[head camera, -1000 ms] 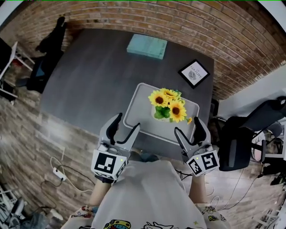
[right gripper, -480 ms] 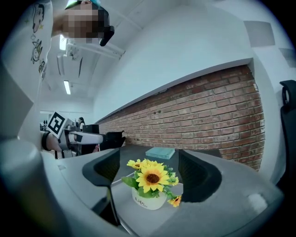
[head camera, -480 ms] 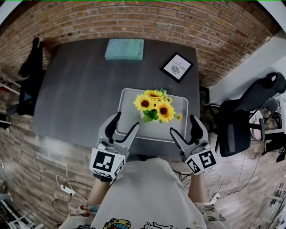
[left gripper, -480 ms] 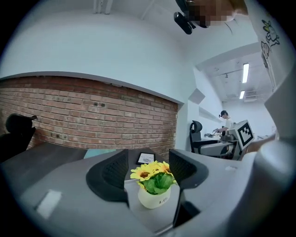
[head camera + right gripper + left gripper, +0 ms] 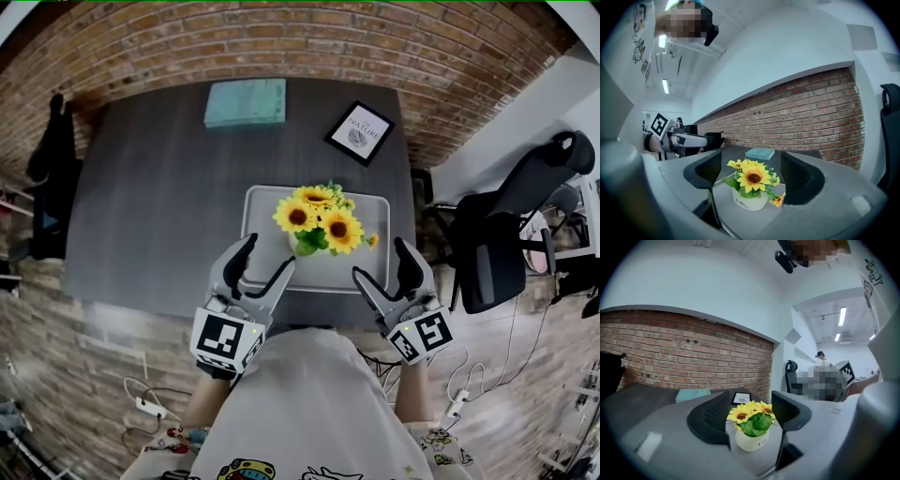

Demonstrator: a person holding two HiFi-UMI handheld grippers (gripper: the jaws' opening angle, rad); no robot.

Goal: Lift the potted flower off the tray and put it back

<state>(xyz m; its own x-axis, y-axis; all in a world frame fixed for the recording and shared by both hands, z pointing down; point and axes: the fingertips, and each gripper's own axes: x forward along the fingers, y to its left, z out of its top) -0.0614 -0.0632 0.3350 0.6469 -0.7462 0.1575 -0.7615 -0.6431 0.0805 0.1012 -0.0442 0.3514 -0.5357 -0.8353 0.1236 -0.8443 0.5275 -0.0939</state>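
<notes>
Looking steeply down from a head cam: 1 potted flower (image 5: 319, 225), a white pot w/ 3 big yellow sunflower heads & 1 small one drooping to the right, stands upright about mid-way on 1 pale grey tray (image 5: 258, 202). 2 hand-held tools face it from the near side: left tongs (image 5: 267, 253) & right tongs (image 5: 382, 260), each w/ a marker cube at the back. Both gape wide, nothing gripped. In each gripper view the pot shows in the gap betw. the jaws but farther off, untouched. The left tongs' tips reach over the tray's near edge; the right tongs sit at its near-right corner. The tray lies on 1 dark grey worktop (image 5: 159, 187), near the front edge. Also on it, well apart from the tray at the far side: 1 teal book (image 5: 246, 101) & 1 black-framed picture (image 5: 364, 132), both lying flat. Room: red brick wall (image 5: 281, 37) behind the worktop, plank-look floor (image 5: 56, 356), 1 black office chair (image 5: 506, 234) to the right, 1 white power strip (image 5: 150, 408) w/ cable on the floor at left. A person in a white printed shirt (image 5: 309, 412) holds both tools.
</notes>
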